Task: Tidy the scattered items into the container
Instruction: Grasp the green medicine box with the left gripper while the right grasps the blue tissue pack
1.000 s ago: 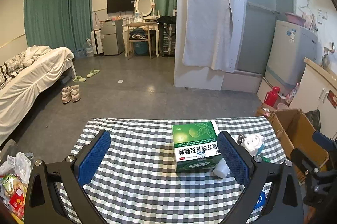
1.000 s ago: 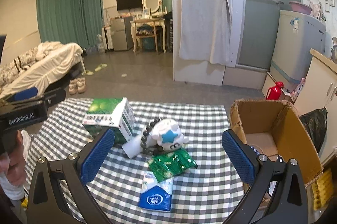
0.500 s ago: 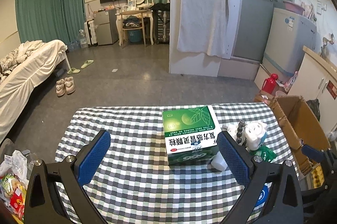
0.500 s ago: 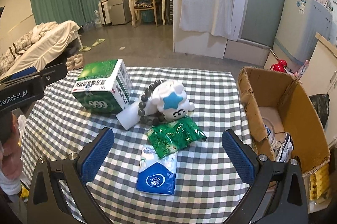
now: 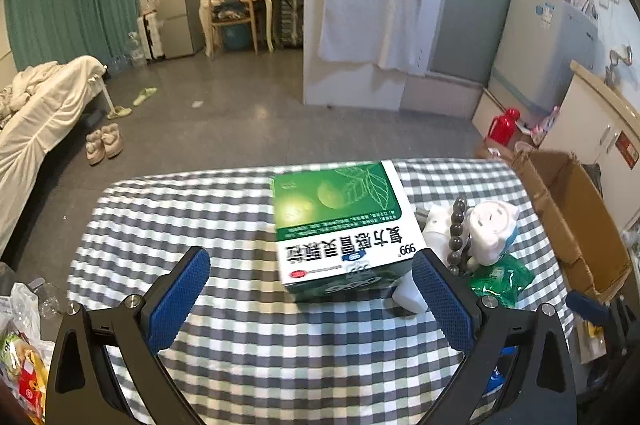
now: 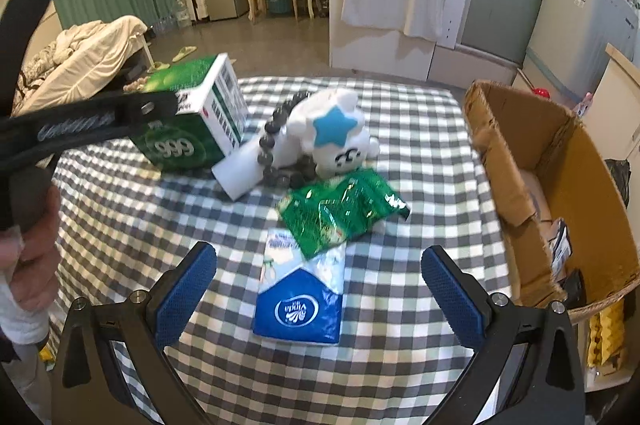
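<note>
Scattered items sit clustered on the checkered tablecloth (image 6: 132, 209): a green medicine box (image 5: 344, 229) lies near the middle of the table, and just to its right a white plush toy (image 6: 332, 135) with a blue star leans against a small white box (image 6: 240, 173), with a string of dark beads (image 6: 268, 145) looped around the toy. In front of the toy lies a crinkled green packet (image 6: 340, 209), whose near edge overlaps a blue-and-white tissue pack (image 6: 300, 301). Off the right edge of the table stands the container, an open cardboard box (image 6: 560, 193) with a few things already in its bottom. The left gripper (image 5: 312, 293) is spread wide just in front of the medicine box, its right blue pad near the box's front right corner; whether it touches cannot be told. The right gripper (image 6: 318, 285) is also spread wide and holds nothing, with the tissue pack lying between its pads. In the right wrist view, a hand (image 6: 30, 265) grips the left tool's handle at the left edge.
</note>
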### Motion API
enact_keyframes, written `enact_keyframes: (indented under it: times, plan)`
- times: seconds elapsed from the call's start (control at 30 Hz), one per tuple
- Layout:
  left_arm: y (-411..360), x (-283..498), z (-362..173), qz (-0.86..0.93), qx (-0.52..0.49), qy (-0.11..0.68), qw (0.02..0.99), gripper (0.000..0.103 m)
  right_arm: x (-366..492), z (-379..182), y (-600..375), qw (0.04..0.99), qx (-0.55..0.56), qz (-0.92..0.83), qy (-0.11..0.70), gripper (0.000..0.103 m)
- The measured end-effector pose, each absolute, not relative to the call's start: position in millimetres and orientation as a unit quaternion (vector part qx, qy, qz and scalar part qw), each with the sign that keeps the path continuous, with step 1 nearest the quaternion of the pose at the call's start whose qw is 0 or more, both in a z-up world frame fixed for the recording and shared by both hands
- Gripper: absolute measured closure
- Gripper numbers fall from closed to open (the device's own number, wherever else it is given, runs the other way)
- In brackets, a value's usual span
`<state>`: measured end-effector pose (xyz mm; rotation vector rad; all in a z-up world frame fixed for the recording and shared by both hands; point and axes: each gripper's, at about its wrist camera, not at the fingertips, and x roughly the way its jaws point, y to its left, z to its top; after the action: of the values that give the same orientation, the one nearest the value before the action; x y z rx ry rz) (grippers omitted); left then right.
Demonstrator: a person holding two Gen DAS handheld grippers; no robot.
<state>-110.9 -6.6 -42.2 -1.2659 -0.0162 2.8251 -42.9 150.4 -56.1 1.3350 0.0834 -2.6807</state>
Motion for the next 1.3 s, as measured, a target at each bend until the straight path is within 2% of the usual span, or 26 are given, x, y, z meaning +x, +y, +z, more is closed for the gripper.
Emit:
enact_keyframes:
  times: [0.43, 0.73, 0.77, 0.83, 0.9, 0.97, 1.03, 1.13, 1.3]
  plan:
    - [23, -148, -65, 0.903, -0.43, -0.006, 0.026, 0.0, -39, -80, 149, 0.075, 0.463, -0.883, 0.032, 0.0]
    - [15, -165, -92, 0.891, -0.453, -0.029, 0.02, 0.0, -39, -96, 143, 0.075, 0.471, -0.877, 0.05, 0.001]
    - [14, -166, -93, 0.891, -0.453, -0.032, 0.021, 0.0, -39, -98, 141, 0.075, 0.472, -0.877, 0.054, 0.003]
    - [13, -166, -95, 0.89, -0.454, -0.035, 0.024, 0.0, -39, -102, 138, 0.076, 0.476, -0.874, 0.061, 0.013]
    - [12, -166, -96, 0.889, -0.456, -0.037, 0.025, 0.004, -39, -105, 137, 0.077, 0.479, -0.872, 0.063, 0.019]
    - [11, -166, -96, 0.891, -0.453, -0.035, 0.024, 0.006, -38, -105, 136, 0.076, 0.475, -0.874, 0.068, 0.022]
    - [13, -165, -95, 0.892, -0.45, -0.03, 0.023, 0.007, -37, -104, 137, 0.075, 0.471, -0.876, 0.07, 0.037]
    - [13, -163, -94, 0.894, -0.446, -0.028, 0.021, 0.007, -37, -102, 138, 0.072, 0.465, -0.879, 0.075, 0.049]
    - [4, -158, -86, 0.896, -0.441, -0.044, 0.021, 0.008, -35, -99, 143, 0.078, 0.457, -0.884, 0.066, 0.05]
